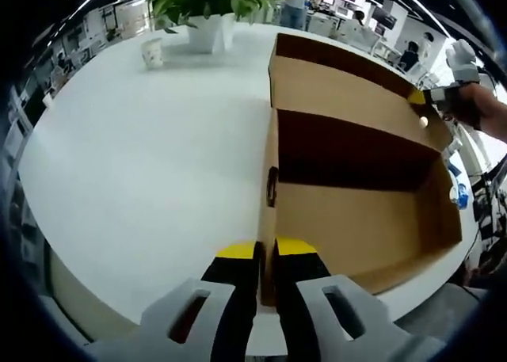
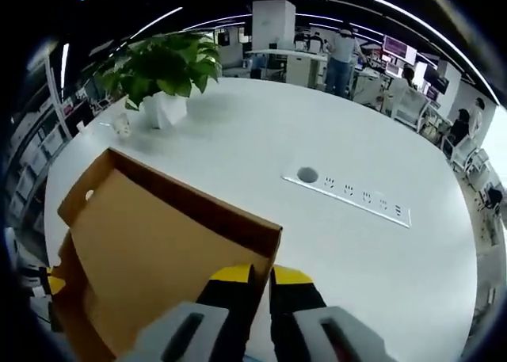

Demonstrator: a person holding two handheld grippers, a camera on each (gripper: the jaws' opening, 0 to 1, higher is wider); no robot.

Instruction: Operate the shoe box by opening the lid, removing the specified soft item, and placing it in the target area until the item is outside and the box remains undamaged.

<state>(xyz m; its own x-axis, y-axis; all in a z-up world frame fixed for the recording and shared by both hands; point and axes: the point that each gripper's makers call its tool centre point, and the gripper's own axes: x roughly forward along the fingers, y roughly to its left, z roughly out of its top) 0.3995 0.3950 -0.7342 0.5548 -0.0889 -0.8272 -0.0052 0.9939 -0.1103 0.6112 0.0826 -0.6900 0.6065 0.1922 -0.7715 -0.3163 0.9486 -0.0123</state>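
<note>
An open brown cardboard shoe box [image 1: 360, 219] lies on the white table [image 1: 150, 164]. Its lid [image 1: 341, 85] is tilted up and back. In the left gripper view the inside shows bare cardboard. My left gripper [image 1: 267, 251] is shut on the box's near side wall, and the cardboard edge stands between the yellow-tipped jaws. At the lid's far corner my right gripper [image 1: 425, 100] comes in, held by a gloved hand. In the right gripper view the right gripper [image 2: 262, 276] is shut on the lid [image 2: 158, 243] at its raised edge.
A potted plant [image 1: 207, 13] [image 2: 162, 69] and a paper cup [image 1: 152, 53] [image 2: 121, 124] stand at the table's far side. A socket strip [image 2: 348, 194] is set into the tabletop. The table's rim runs just below the box. People and desks fill the background.
</note>
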